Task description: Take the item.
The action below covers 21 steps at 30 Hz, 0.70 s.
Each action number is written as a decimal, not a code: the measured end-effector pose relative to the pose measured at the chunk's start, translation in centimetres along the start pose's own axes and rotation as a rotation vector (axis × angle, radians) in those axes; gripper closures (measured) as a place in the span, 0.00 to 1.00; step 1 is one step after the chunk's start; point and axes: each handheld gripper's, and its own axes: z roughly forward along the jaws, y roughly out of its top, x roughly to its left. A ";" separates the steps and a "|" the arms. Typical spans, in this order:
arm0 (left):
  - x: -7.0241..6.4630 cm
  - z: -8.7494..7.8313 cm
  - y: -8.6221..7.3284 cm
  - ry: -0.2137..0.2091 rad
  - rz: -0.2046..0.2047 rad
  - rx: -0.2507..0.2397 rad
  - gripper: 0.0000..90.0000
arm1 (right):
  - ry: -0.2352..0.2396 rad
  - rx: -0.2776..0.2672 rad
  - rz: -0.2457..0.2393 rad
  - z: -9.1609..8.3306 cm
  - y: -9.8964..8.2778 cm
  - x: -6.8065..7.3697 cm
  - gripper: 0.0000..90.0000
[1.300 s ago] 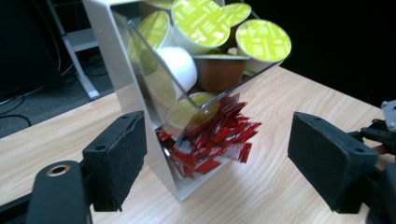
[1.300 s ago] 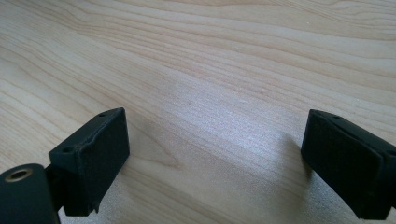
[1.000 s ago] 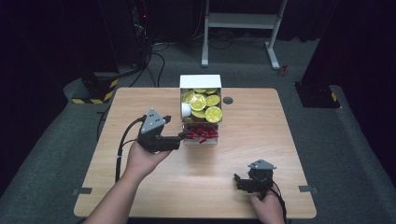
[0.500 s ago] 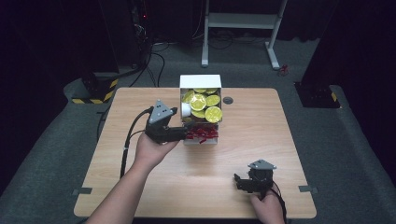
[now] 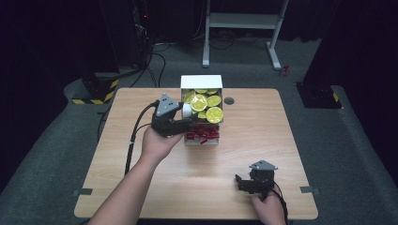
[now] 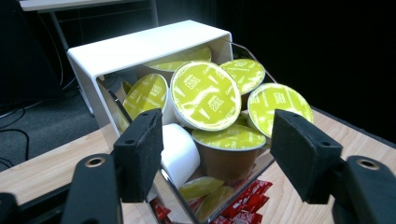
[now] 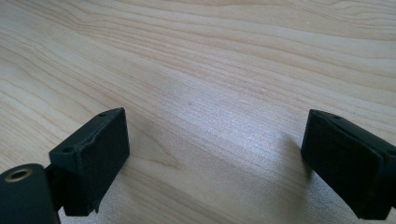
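Note:
A white holder (image 5: 202,80) (image 6: 140,44) stands at the table's far middle, packed with several yellow-lidded coffee capsules (image 5: 206,107) (image 6: 205,95). Its lower shelf holds red packets (image 5: 202,135) (image 6: 247,200). My left gripper (image 5: 187,119) (image 6: 218,123) reaches into its front. Its jaws have just been closing. A white capsule (image 6: 180,154) and a brown-bodied capsule (image 6: 229,158) lie between them. The left pad (image 6: 140,156) touches the white one, and a sliver of gap shows at the right pad (image 6: 303,158). My right gripper (image 5: 241,183) (image 7: 215,154) rests open over bare wood near the front right.
The wooden table (image 5: 281,131) has a round cable hole (image 5: 229,101) just right of the holder. Dark floor, cables and a white desk frame (image 5: 244,21) lie beyond the far edge.
My left hand has moved right and forward up to the holder, and its jaws have narrowed around the front capsules. The right hand has not moved.

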 end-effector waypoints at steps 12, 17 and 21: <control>-0.5 2.5 1.5 0.040 0.019 0.018 0.39 | 0.007 0.002 -0.006 -0.1 -0.1 0.1 0.09; -0.9 3.6 1.8 0.063 0.020 0.025 0.32 | 0.010 0.001 -0.010 -0.1 -0.1 0.0 0.09; -1.0 4.4 1.8 0.090 0.018 0.034 0.27 | 0.016 0.000 -0.019 -0.1 -0.1 0.0 0.09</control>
